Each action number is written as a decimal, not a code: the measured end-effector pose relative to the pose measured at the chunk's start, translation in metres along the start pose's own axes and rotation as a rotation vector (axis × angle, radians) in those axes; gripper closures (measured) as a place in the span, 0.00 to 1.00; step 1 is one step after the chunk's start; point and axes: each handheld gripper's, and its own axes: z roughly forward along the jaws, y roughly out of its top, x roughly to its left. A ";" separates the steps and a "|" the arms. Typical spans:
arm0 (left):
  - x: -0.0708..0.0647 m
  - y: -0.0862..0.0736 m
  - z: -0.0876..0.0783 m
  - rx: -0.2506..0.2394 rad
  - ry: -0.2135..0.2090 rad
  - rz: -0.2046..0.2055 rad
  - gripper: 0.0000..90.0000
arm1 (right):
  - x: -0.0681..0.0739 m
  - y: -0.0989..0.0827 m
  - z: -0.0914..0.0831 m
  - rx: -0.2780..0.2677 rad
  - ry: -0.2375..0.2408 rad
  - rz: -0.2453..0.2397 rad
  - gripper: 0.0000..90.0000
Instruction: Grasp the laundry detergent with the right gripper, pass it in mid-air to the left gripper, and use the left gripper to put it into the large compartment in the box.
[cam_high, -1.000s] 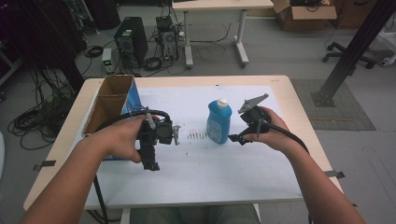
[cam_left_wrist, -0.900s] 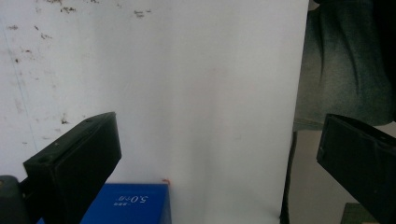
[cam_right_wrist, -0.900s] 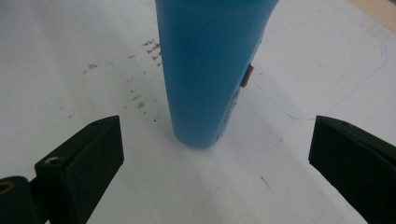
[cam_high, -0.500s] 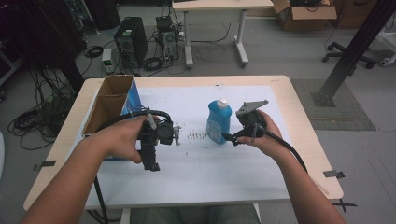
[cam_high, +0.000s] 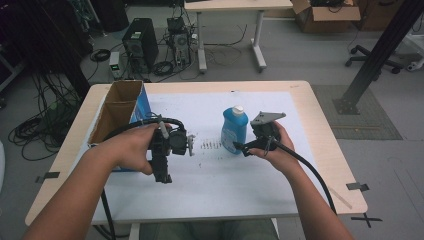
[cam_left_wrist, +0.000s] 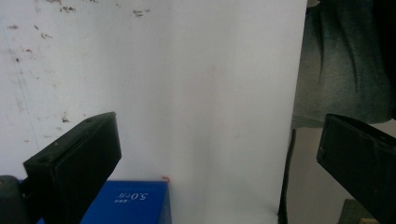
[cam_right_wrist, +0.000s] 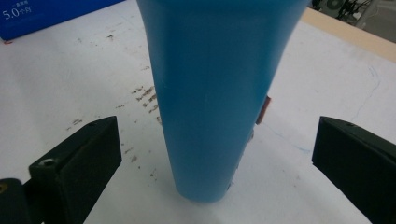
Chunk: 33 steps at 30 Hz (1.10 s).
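Blue bottle (cam_right_wrist: 215, 93), upright mid-surface on the white sheet (cam_high: 210, 175), framed between the released jaws of the right gripper (cam_right_wrist: 217, 154); advise squaring on the lower body before closing; left gripper (cam_left_wrist: 219, 158) released, idle.

Setting: you are working in a lab or technical workroom. Desktop computer towers (cam_high: 141, 46) are sitting on the grey floor beyond the far left of your table (cam_high: 325, 150), tangled cables (cam_high: 45, 115) are trailing around them, and a second desk (cam_high: 230, 6), an open cardboard box (cam_high: 325, 9) and an office chair base (cam_high: 372, 57) are standing farther off.
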 end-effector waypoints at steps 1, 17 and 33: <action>0.000 0.000 0.000 0.003 0.002 0.001 0.00 | 0.002 -0.001 0.003 -0.017 -0.010 -0.001 0.01; -0.002 0.003 0.002 0.002 -0.006 0.007 0.00 | 0.007 -0.004 0.019 -0.089 -0.071 0.052 0.01; -0.003 0.005 0.002 0.004 -0.008 0.007 0.00 | 0.010 -0.007 0.028 -0.160 -0.079 0.093 0.02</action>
